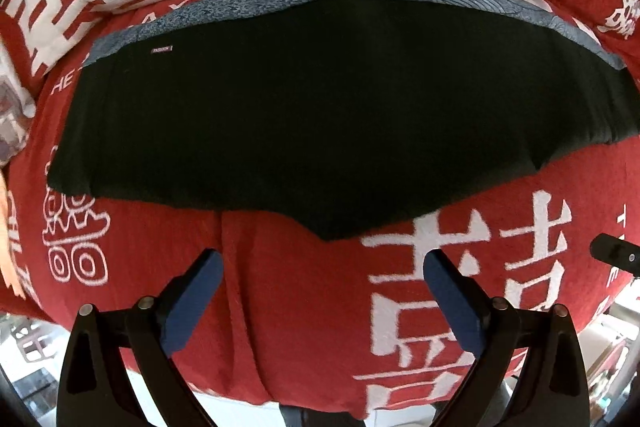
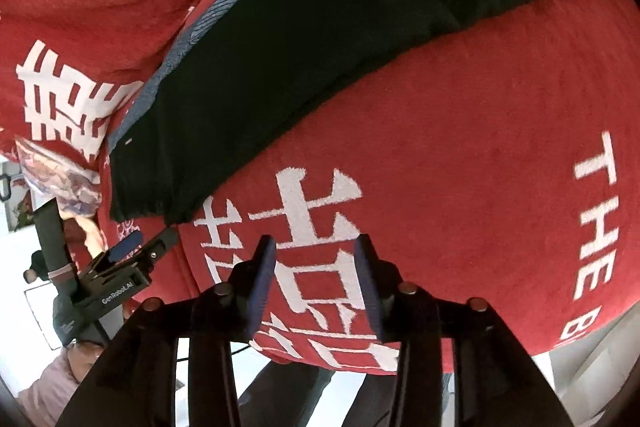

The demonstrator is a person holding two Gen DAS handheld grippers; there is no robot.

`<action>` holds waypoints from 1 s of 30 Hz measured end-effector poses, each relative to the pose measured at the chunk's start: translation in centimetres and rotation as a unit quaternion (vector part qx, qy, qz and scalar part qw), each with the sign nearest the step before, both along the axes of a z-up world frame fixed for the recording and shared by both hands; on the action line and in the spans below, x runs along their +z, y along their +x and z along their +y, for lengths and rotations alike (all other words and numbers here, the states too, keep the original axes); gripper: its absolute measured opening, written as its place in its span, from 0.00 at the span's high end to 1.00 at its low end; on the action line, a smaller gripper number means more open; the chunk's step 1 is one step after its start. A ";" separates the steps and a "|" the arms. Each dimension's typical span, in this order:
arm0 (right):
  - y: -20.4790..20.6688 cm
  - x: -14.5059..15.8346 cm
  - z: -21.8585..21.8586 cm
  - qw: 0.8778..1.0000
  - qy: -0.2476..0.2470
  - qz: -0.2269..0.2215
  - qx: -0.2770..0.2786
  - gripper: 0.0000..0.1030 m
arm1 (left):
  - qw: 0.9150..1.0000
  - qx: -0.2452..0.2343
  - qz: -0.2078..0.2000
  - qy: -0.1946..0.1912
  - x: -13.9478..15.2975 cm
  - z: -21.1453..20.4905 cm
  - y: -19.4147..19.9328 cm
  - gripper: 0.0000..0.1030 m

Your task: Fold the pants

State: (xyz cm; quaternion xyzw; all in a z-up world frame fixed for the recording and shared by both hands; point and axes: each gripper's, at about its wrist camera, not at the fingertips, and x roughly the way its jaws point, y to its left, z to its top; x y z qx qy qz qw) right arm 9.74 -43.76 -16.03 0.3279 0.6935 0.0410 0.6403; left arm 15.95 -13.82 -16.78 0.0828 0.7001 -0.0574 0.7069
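A red blanket (image 1: 280,307) is lying bare below the black pants (image 1: 320,107); both grippers' jaws are gaping wide, empty; the right view is showing the left gripper (image 2: 148,243)

Matt black cloth pants (image 1: 320,115) on fuzzy red terry blanket (image 1: 280,307)

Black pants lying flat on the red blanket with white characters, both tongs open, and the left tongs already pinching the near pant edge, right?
Not quite. The left tongs pinch nothing: the left wrist view shows them open over the red blanket with white characters, short of the black pants. The right tongs are open too.
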 end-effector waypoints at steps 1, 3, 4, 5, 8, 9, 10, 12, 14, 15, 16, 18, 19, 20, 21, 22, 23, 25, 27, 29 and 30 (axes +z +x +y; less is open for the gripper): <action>0.1 0.1 -0.3 1.000 0.003 -0.002 0.007 0.53 | 1.000 0.006 -0.001 0.004 0.2 -0.2 -0.3 0.02; 0.1 0.0 -1.0 1.000 0.007 -0.002 0.019 0.51 | 1.000 0.018 -0.006 0.009 0.4 -0.8 -1.1 0.02; 0.0 -0.1 -1.4 1.000 0.009 -0.001 0.025 0.51 | 1.000 0.025 -0.006 0.011 0.6 -1.1 -1.7 0.02; 0.0 -0.2 -1.6 0.999 0.011 0.001 0.030 0.51 | 0.999 0.032 -0.005 0.014 0.7 -1.2 -2.3 0.02; -0.3 -0.4 -2.2 0.999 0.014 0.008 0.045 0.51 | 0.998 0.052 0.001 0.017 1.4 -0.5 -4.1 0.02; -0.5 -0.4 -2.3 0.999 0.015 0.010 0.047 0.50 | 0.998 0.059 0.003 0.018 1.6 -0.3 -5.0 0.02; -0.6 -0.5 -2.3 0.999 0.016 0.014 0.050 0.50 | 0.998 0.067 0.006 0.018 1.8 -0.1 -5.8 0.02; -0.8 -0.6 -2.1 0.998 0.019 0.020 0.056 0.50 | 0.996 0.084 0.007 0.017 2.5 0.6 -7.3 0.02; -0.9 -0.6 -1.5 0.997 0.022 0.023 0.067 0.50 | 0.995 0.098 0.008 0.019 2.9 1.3 -8.5 0.02; -0.9 -0.5 -1.0 0.997 0.024 0.023 0.072 0.50 | 0.994 0.106 0.010 0.019 3.0 1.7 -9.1 0.02; -0.9 -0.4 -0.4 0.996 0.025 0.023 0.080 0.50 | 0.993 0.113 0.011 0.018 3.1 2.1 -9.6 0.02; -1.0 -0.3 0.8 0.995 0.027 0.020 0.095 0.50 | 0.992 0.125 0.012 0.016 3.2 2.9 -10.5 0.02; -1.0 -0.2 1.4 0.994 0.029 0.018 0.101 0.50 | 0.991 0.130 0.010 0.015 3.3 3.3 -11.1 0.02; -1.1 -0.1 2.1 0.994 0.030 0.017 0.107 0.50 | 0.991 0.135 0.009 0.012 3.3 3.8 -11.6 0.02; -1.2 0.1 2.9 0.993 0.030 0.014 0.116 0.50 | 0.990 0.139 0.011 0.011 3.2 4.3 -11.9 0.02; -1.4 0.2 3.5 0.992 0.030 0.011 0.120 0.49 | 0.990 0.142 0.013 0.013 3.1 4.6 -12.2 0.02; -1.6 0.3 4.2 0.992 0.031 0.010 0.124 0.49 | 0.989 0.147 0.015 0.015 3.1 5.2 -12.7 0.02; -2.2 0.1 5.8 0.990 0.036 0.016 0.137 0.47 | 0.987 0.162 0.004 0.008 3.9 6.3 -14.4 0.02; -2.8 0.1 7.3 0.987 0.038 0.019 0.153 0.48 | 0.984 0.179 0.005 0.009 4.2 7.7 -16.0 0.02; -3.4 0.5 8.9 0.984 0.043 0.014 0.170 0.47 | 0.980 0.197 0.013 0.016 4.4 8.5 -18.2 0.02; -3.6 0.8 9.6 0.983 0.045 0.011 0.176 0.47 | 0.978 0.206 0.016 0.019 4.5 9.3 -19.0 0.02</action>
